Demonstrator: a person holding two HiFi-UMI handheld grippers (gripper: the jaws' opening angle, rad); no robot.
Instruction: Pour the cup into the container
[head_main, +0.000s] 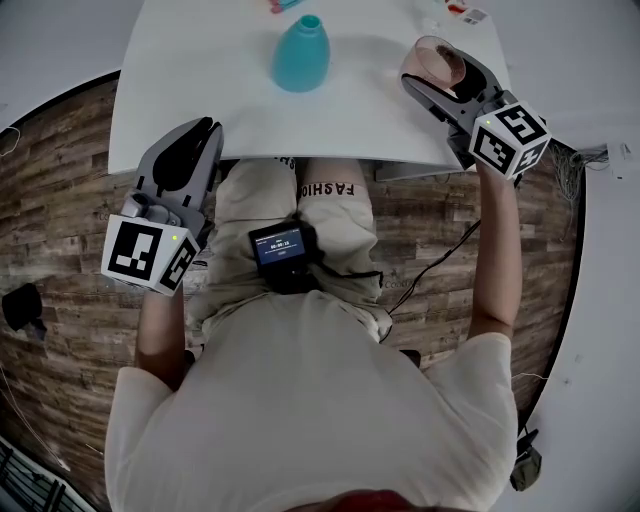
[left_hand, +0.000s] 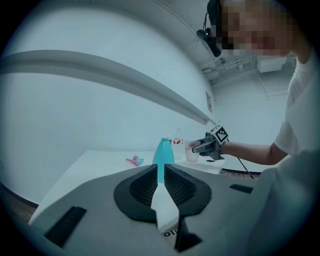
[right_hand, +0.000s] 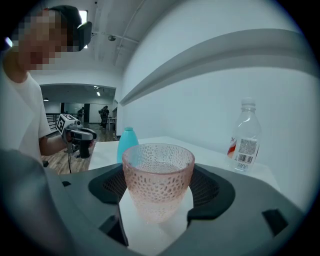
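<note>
A pink dimpled glass cup (right_hand: 158, 182) stands upright between the pads of my right gripper (right_hand: 159, 175), which is shut on it. In the head view this cup (head_main: 437, 60) and right gripper (head_main: 442, 72) hover over the right end of the white table (head_main: 200, 90). What is in the cup I cannot make out. The teal bottle-shaped container (head_main: 300, 55) stands at the table's middle, left of the cup. My left gripper (head_main: 190, 155) stays at the table's front edge, jaws drawn to a thin slit with nothing between them, pointing at the container (left_hand: 162, 152).
A clear plastic bottle (right_hand: 243, 137) with a red-and-white label stands at the far right of the table. A small pink-and-teal item (left_hand: 134, 160) lies near the far edge. The person's lap and a chest-mounted device (head_main: 282, 248) are below the table edge; the floor is wood.
</note>
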